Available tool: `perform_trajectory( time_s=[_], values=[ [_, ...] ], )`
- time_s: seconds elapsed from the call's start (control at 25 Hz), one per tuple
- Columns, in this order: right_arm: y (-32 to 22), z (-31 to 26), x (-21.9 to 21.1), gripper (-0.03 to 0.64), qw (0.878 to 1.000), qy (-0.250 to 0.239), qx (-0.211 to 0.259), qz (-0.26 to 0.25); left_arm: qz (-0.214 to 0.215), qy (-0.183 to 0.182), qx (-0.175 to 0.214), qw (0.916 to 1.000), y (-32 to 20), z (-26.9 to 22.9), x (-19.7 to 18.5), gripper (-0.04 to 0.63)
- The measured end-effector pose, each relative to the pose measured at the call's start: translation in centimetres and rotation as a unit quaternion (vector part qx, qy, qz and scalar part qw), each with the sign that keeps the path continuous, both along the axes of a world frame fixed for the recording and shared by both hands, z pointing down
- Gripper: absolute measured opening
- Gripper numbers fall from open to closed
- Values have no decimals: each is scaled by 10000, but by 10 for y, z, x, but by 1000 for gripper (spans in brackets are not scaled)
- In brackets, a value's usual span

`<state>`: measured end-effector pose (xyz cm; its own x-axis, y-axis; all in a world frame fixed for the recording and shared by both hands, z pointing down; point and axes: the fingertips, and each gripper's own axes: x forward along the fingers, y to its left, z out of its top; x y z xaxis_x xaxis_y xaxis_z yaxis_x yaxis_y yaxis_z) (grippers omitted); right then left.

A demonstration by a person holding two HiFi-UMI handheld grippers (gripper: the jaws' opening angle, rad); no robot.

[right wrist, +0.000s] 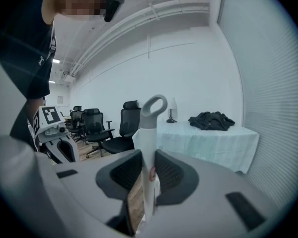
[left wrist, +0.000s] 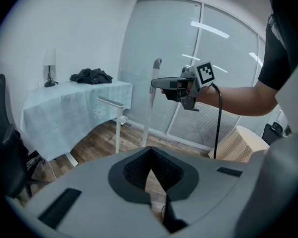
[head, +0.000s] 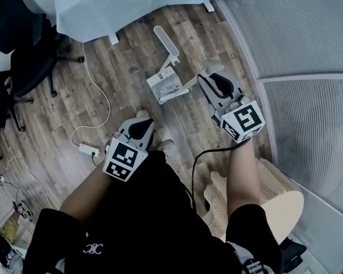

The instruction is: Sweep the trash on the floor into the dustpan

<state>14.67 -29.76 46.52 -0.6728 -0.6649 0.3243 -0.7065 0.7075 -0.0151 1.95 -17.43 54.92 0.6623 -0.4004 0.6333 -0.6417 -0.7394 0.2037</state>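
Your right tool (right wrist: 148, 171) is pinching a white broom handle (right wrist: 149, 133). The handle stands upright between the jaws, and its grey loop end shows above them. Your left tool (left wrist: 150, 151) is pressed together at the tips with nothing between its jaws. It hangs nearer your body than the right tool, off to that tool's left and apart from it. The dustpan (head: 164, 85) sits on the wooden floor (head: 126, 67) just ahead of the right tool and slightly to its left. Its long handle stands up near the broom handle. From the left tool, the dustpan lies ahead. Beyond the dustpan from the left tool stands a cloth-covered bench (left wrist: 74, 108) carrying a heap of dark clothes (left wrist: 91, 76). Ahead of the right tool and to its left stand black chairs (right wrist: 114, 128).
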Motion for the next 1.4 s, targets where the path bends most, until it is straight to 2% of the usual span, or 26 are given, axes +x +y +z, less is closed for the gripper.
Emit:
perform_trajectory(
  time_s=[0.2,0.36,0.64,0.84,1.08,1.4],
  values=[
    [13,-14,19,94,9985,-144,109,515,42,32,73,10000,0,-4,3,-5],
    [9,-19,12,94,9960,-68,381,809,-3,34,105,9999,1,-5,1,-6],
    [-7,-8,-32,94,9953,305,673,625,-132,-39,2,9999,-2,4,-21,-5],
    [-20,-12,-41,94,9948,216,730,678,-151,-78,-61,9998,-9,13,-32,-5],
    [-17,-19,-22,95,9924,305,622,1012,-35,53,48,10000,-19,4,-21,-6],
    [15,-44,20,95,9869,412,605,1440,162,156,165,9996,-16,-8,0,-5]
  ],
)
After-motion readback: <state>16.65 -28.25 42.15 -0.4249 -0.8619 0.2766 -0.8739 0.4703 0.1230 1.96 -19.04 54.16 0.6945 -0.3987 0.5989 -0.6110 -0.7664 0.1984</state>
